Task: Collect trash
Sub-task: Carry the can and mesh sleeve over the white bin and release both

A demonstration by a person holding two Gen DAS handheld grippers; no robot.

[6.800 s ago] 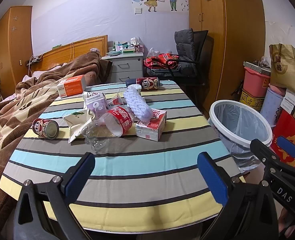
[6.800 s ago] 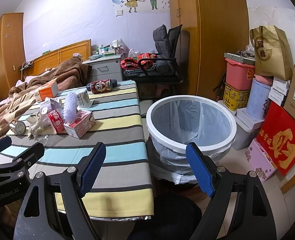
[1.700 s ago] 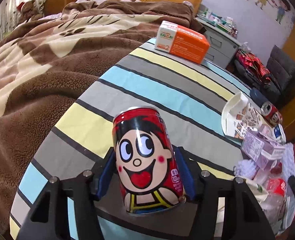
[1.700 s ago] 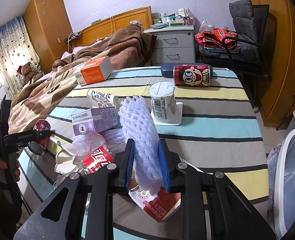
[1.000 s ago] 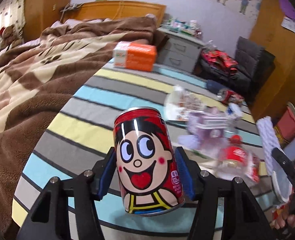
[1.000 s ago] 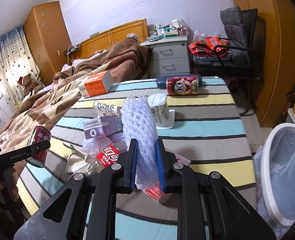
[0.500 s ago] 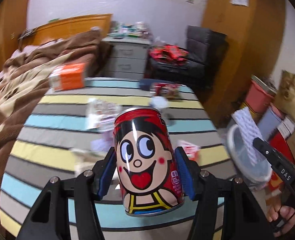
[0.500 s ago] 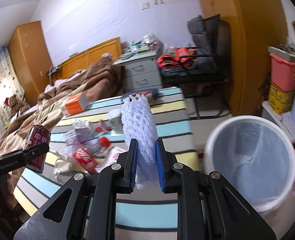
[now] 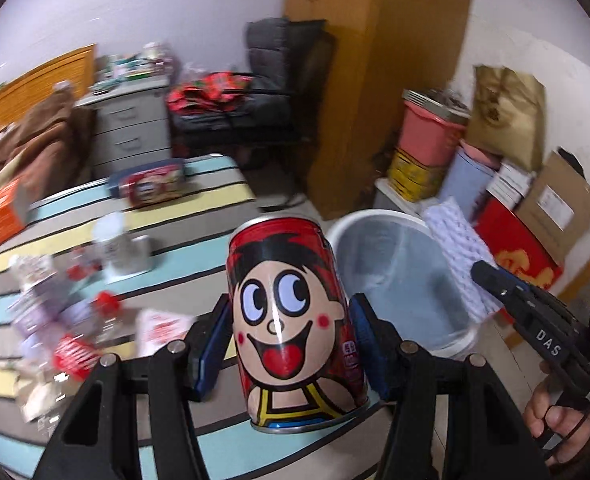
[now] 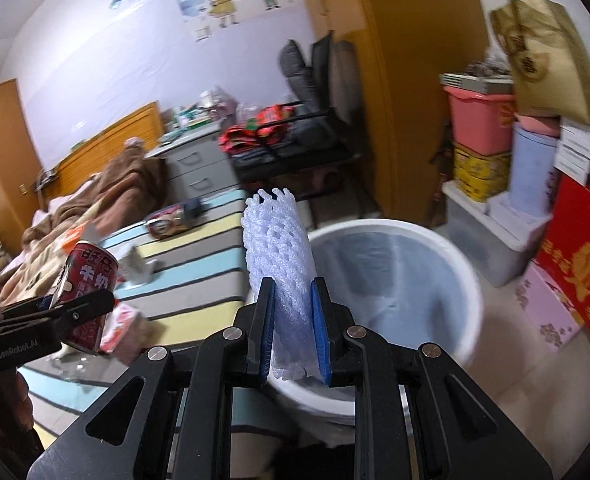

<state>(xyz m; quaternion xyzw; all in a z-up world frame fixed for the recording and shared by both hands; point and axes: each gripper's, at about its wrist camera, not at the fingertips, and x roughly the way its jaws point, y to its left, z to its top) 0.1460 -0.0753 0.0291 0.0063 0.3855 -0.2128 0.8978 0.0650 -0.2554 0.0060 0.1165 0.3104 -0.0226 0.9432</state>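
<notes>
My left gripper is shut on a red can with a cartoon face and holds it upright above the table's right end; the can also shows in the right wrist view. My right gripper is shut on a white foam net sleeve, held upright over the near rim of the white trash bin. In the left wrist view the sleeve hangs over the bin's right side.
The striped table carries a lying can, an orange box, a cup, cartons and a crushed bottle. Stacked boxes and tubs stand behind the bin. A chair stands by the wardrobe.
Both grippers have swung right from the table toward the bin, carrying the can and the foam sleeve. The bin is now closer and larger in both views.
</notes>
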